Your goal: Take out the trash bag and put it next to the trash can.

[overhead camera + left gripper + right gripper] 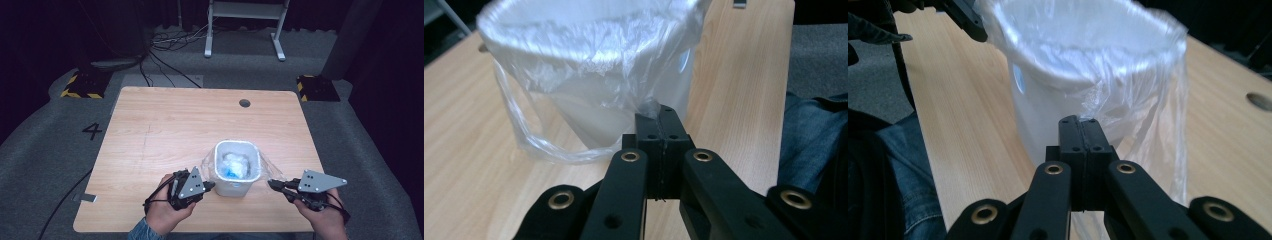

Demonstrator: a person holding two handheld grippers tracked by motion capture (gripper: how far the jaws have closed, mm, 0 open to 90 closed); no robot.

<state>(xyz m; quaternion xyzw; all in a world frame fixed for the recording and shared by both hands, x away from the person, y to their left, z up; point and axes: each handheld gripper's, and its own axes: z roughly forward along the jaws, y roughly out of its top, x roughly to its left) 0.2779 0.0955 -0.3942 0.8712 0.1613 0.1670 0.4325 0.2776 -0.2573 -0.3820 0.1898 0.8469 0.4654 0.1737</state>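
Note:
A small white bin (pixel 234 188) stands near the table's front edge, lined with a clear plastic bag (pixel 268 165) that drapes over its rim. Crumpled white and blue waste (pixel 234 165) lies inside. My left gripper (pixel 211 185) touches the bin's left side. Its jaws are shut, and the bag (pixel 574 65) bunches at the tips of the left gripper (pixel 660 116). My right gripper (pixel 272 183) is at the bin's right. That right gripper (pixel 1082 122) is shut, with the loose film of the bag (pixel 1148 100) at its tips, in front of the bin (pixel 1038 115).
The wooden table (pixel 165 130) has a cable hole (pixel 244 103) at the back right and a small metal piece (pixel 89 198) at its front left edge. A white stand (pixel 245 30) and yellow-black blocks (pixel 80 86) sit on the floor beyond.

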